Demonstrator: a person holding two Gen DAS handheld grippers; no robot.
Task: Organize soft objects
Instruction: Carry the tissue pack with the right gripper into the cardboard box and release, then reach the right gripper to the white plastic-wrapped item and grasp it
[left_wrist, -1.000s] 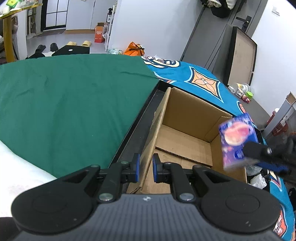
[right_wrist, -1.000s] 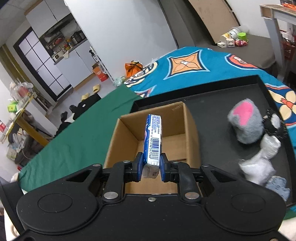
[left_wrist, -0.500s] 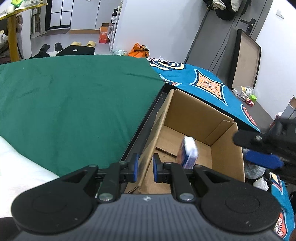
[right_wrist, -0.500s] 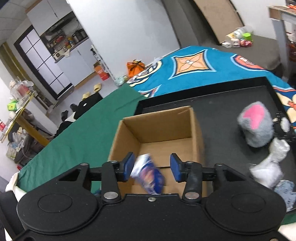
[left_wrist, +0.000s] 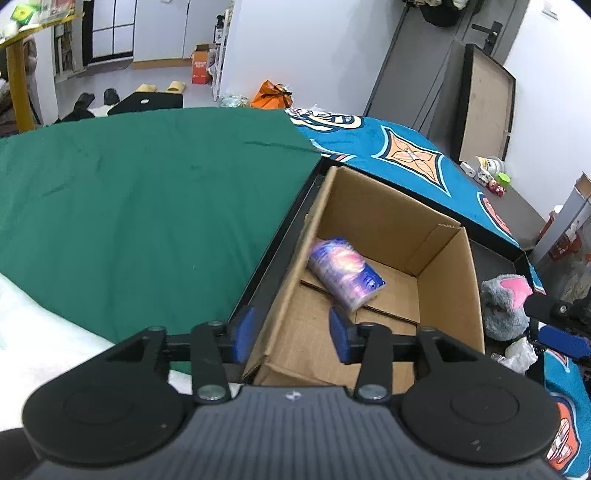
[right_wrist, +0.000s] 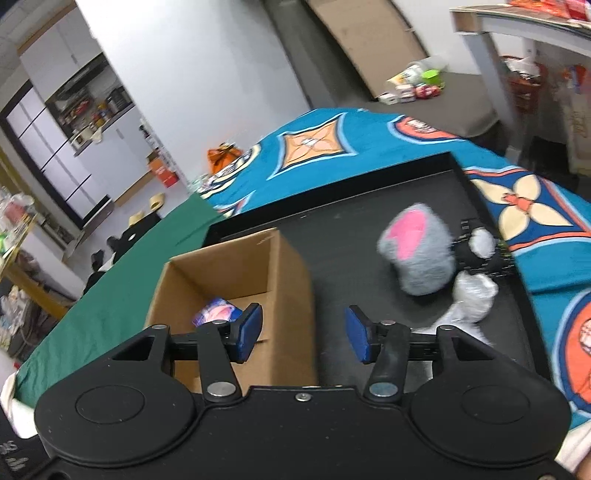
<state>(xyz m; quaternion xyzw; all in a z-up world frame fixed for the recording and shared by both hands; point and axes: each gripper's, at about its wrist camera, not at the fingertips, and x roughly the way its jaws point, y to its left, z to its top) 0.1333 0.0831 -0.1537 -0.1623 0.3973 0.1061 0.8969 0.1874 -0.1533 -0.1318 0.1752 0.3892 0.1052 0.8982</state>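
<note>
An open cardboard box (left_wrist: 391, 221) stands on a black tray (right_wrist: 343, 236). A blue and pink tissue pack (left_wrist: 343, 273) lies inside it, also visible in the right wrist view (right_wrist: 216, 312). My left gripper (left_wrist: 291, 332) is open, its fingers either side of the box's near left wall. My right gripper (right_wrist: 303, 332) is open and empty above the box's right wall (right_wrist: 291, 280). A grey plush with a pink patch (right_wrist: 417, 254), a black and white toy (right_wrist: 478, 247) and a white soft piece (right_wrist: 469, 295) lie on the tray to the right.
A green cloth (left_wrist: 140, 192) covers the table left of the tray. A teal patterned cloth (right_wrist: 332, 144) lies behind and to the right. The right gripper's fingers (left_wrist: 554, 321) show at the left wrist view's right edge, near the plush (left_wrist: 504, 302).
My right gripper opened and let go of the tissue pack, which dropped into the box. It then swung right toward the plush. My left gripper opened from shut on the box wall.
</note>
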